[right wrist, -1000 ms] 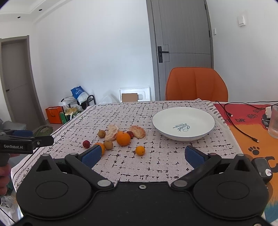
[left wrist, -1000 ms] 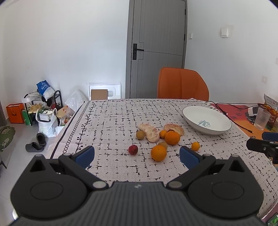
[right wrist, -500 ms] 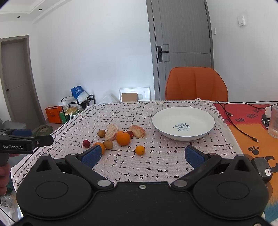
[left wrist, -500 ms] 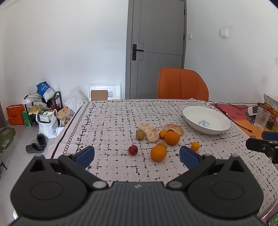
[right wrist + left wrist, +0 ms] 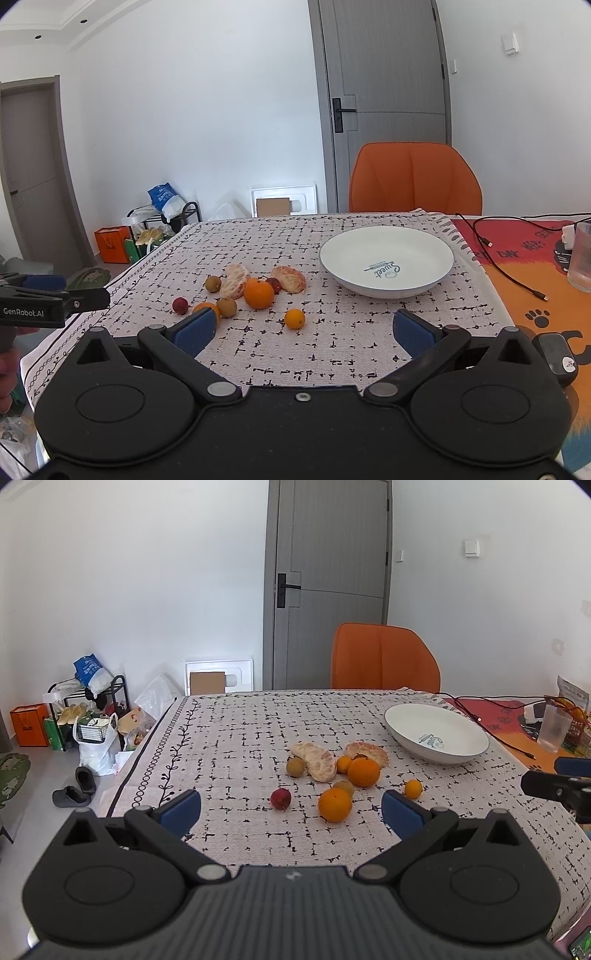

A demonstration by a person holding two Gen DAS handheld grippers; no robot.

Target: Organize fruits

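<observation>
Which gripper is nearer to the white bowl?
Right. The right gripper faces the white bowl just ahead, slightly right. The left gripper sits farther left, behind the fruit.

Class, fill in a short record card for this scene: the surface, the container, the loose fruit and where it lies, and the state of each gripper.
surface: table with patterned cloth
container: white bowl, nothing in it
fruit location: all loose on the cloth, left of the bowl
large fruit: two oranges
peeled fruit: two peeled citrus pieces
small fruit: small orange citrus, red fruit, brownish round fruits
left gripper: open, holding nothing
right gripper: open, holding nothing
</observation>
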